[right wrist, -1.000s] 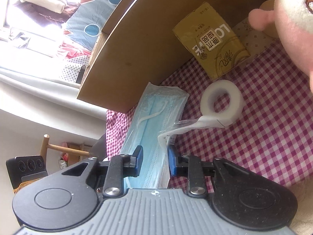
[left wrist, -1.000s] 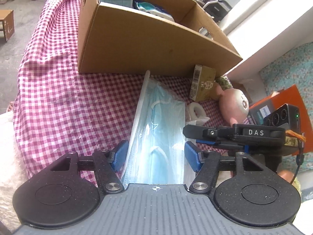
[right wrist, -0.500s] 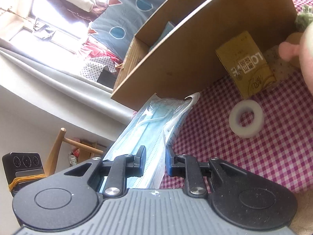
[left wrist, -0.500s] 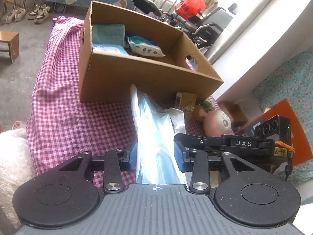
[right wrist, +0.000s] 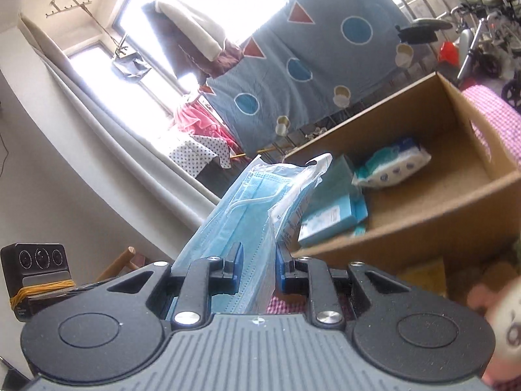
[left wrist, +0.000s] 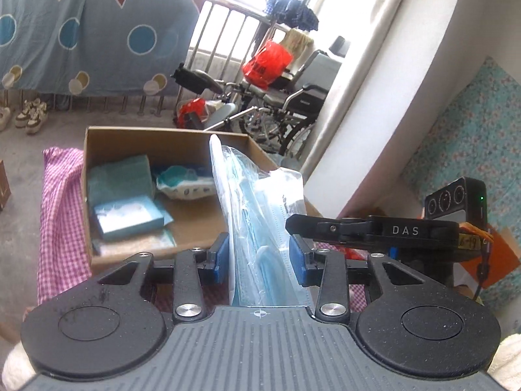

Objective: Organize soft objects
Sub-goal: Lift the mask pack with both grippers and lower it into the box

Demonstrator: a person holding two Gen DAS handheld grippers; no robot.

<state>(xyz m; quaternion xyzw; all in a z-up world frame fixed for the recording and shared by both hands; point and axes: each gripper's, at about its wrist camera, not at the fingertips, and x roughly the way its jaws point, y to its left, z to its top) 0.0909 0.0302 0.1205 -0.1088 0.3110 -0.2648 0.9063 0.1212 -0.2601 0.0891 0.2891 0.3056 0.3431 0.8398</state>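
Masks in a clear plastic pack (left wrist: 260, 228) hang in the air just short of the cardboard box (left wrist: 136, 137), pinched from two sides: left gripper (left wrist: 259, 257) and right gripper (right wrist: 257, 268) each have their fingers pressed onto the pack. Judging by this, carrying it over the near wall comes next; both hands should travel together so the floppy pack stays flat, then lower it onto bare cardboard beside the wipes (right wrist: 390, 163) before loosening.
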